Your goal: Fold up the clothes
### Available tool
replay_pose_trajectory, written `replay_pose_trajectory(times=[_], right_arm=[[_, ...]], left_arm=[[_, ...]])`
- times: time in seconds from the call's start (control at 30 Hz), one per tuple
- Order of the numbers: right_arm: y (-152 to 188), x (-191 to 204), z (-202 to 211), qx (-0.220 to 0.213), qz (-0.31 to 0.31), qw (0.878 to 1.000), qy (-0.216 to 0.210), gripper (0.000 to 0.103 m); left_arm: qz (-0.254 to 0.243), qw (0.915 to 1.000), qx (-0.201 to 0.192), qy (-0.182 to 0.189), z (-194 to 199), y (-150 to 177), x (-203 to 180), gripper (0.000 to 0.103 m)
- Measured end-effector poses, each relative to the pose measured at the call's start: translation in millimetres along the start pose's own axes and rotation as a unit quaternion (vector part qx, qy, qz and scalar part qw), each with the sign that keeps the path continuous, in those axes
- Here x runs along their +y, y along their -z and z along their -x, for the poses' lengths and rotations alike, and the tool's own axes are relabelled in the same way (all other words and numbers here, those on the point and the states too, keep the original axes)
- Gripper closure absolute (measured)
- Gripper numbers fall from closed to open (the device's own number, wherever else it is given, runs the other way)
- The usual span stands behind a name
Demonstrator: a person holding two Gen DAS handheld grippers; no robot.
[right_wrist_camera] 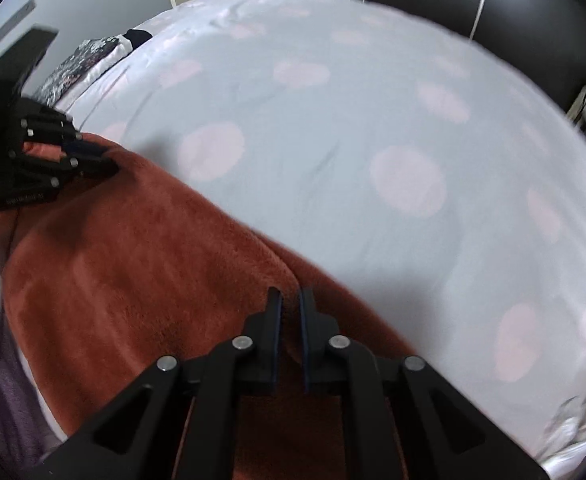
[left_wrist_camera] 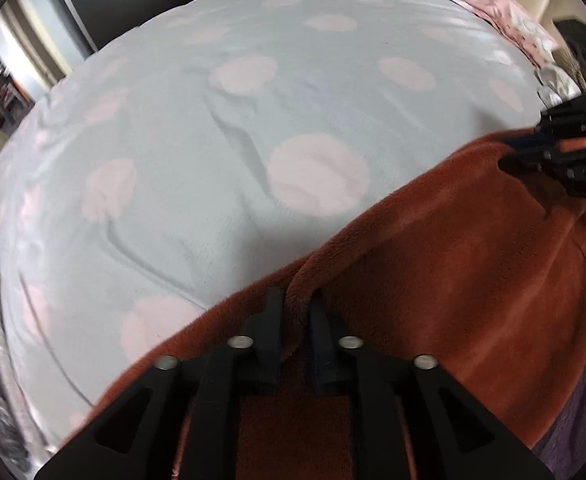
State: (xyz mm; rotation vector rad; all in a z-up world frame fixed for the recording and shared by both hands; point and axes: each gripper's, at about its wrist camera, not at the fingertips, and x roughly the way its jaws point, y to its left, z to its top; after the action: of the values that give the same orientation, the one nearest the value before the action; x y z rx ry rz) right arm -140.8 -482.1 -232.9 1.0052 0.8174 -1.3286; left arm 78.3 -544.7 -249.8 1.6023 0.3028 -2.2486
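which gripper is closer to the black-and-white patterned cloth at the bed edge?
Left. The left gripper sits close by the patterned cloth, pinching the fleece edge. The right gripper pinches the same edge farther along, on the far side of the left one from the cloth.

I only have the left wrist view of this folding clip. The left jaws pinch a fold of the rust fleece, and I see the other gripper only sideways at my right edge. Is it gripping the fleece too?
Observer: Yes. The right gripper is shut on a fold at the edge of the fleece.
Reviewer: What lies on the bed to the right of it?
Observer: More spotted cover, running on to a dark wardrobe.
Reviewer: And how does the left gripper look from there?
Observer: The left gripper clamps the fleece's far corner, at the picture's left edge.
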Motion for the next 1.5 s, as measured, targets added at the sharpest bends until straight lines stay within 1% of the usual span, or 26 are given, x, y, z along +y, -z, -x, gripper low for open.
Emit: replay_pose_trajectory(times=[0.07,0.13,0.23,0.3,0.33,0.4,0.43,0.47,0.53,0.6,0.7,0.77,0.83,0.93,1.0,1.07,1.2,1.23,1.3,1.37,1.4,1.43,1.5], right_arm=[[1.9,-11.5,-0.6,-0.003,-0.03,0.999,-0.016,0.077],[4.6,-28.9,11.7,-0.021,-0.064,0.997,-0.032,0.076],[8.6,-61.3,45.2,-0.057,-0.119,0.991,-0.036,0.075],[16.3,-85.4,67.3,-0.067,-0.156,0.985,-0.026,0.074],[24.7,-96.1,81.0,-0.067,-0.171,0.983,-0.013,0.074],[44.0,-116.8,109.0,-0.06,-0.2,0.978,0.022,0.074],[53.8,-127.0,122.3,-0.052,-0.215,0.974,0.044,0.073],[63.6,-137.1,135.6,-0.045,-0.23,0.97,0.065,0.072],[89.4,-158.4,158.3,-0.018,-0.271,0.958,0.091,0.067],[118.6,-174.7,175.4,0.001,-0.306,0.947,0.098,0.065],[162.9,-186.7,190.2,0.011,-0.357,0.929,0.091,0.06],[193.1,-187.3,189.3,0.016,-0.392,0.917,0.074,0.057],[223.8,-187.3,184.2,0.021,-0.43,0.901,0.052,0.056],[249.7,-185.0,166.5,0.026,-0.468,0.883,0.022,0.055],[264.4,-189.9,155.5,0.024,-0.49,0.871,0.012,0.055],[279.1,-198.1,145.9,0.015,-0.523,0.852,0.001,0.054],[300.9,-210.6,127.3,-0.004,-0.578,0.815,-0.043,0.053],[304.7,-212.9,122.3,-0.007,-0.586,0.808,-0.054,0.053],[310.2,-215.7,114.2,-0.009,-0.599,0.798,-0.066,0.053],[317.4,-216.8,103.5,-0.013,-0.616,0.783,-0.083,0.053],[319.1,-216.4,100.6,-0.017,-0.619,0.781,-0.082,0.054],[318.8,-214.6,99.5,-0.021,-0.619,0.782,-0.074,0.054],[315.8,-210.9,101.3,-0.03,-0.615,0.786,-0.06,0.064]], left_arm=[[0.02,0.9996,-0.012,-0.015,5.6,2.5,6.2,0.049],[0.044,0.9983,-0.032,-0.023,19.8,7.3,11.9,0.042],[0.083,0.9945,-0.061,-0.016,48.5,20.1,17.4,0.042],[0.106,0.9914,-0.063,-0.043,65.1,32.8,16.7,0.042],[0.114,0.9897,-0.063,-0.06,71.9,40.2,10.7,0.042],[0.136,0.9848,-0.064,-0.086,86.6,62.6,11.6,0.042],[0.152,0.9823,-0.067,-0.087,89.4,71.2,9.8,0.042],[0.172,0.9799,-0.066,-0.078,87.4,78.2,9.9,0.042],[0.21,0.9736,-0.065,-0.06,83.3,92.4,10.3,0.042],[0.249,0.9661,-0.055,-0.044,77.3,109.8,12.8,0.042],[0.277,0.9591,-0.037,-0.046,74.9,127.7,13.6,0.042],[0.289,0.9553,-0.034,-0.051,76.6,137.1,15.3,0.042],[0.306,0.9498,-0.045,-0.05,81.4,145.1,19.5,0.042],[0.323,0.9438,-0.057,-0.042,87.5,154.1,20.7,0.042],[0.33,0.9413,-0.054,-0.043,83.0,154.4,25.3,0.042],[0.344,0.9367,-0.051,-0.039,82.6,160.5,30.3,0.042],[0.374,0.9254,-0.054,-0.023,82.5,169.5,40.5,0.042],[0.38,0.9229,-0.056,-0.021,82.9,170.8,42.2,0.042],[0.382,0.9221,-0.056,-0.022,81.2,169.5,43.1,0.042],[0.378,0.9239,-0.053,-0.026,79.5,168.1,41.0,0.042],[0.376,0.9249,-0.051,-0.027,78.5,167.5,40.0,0.042],[0.374,0.9258,-0.05,-0.028,77.6,167.0,39.1,0.042],[0.374,0.9256,-0.049,-0.025,76.7,167.2,39.1,0.042]])
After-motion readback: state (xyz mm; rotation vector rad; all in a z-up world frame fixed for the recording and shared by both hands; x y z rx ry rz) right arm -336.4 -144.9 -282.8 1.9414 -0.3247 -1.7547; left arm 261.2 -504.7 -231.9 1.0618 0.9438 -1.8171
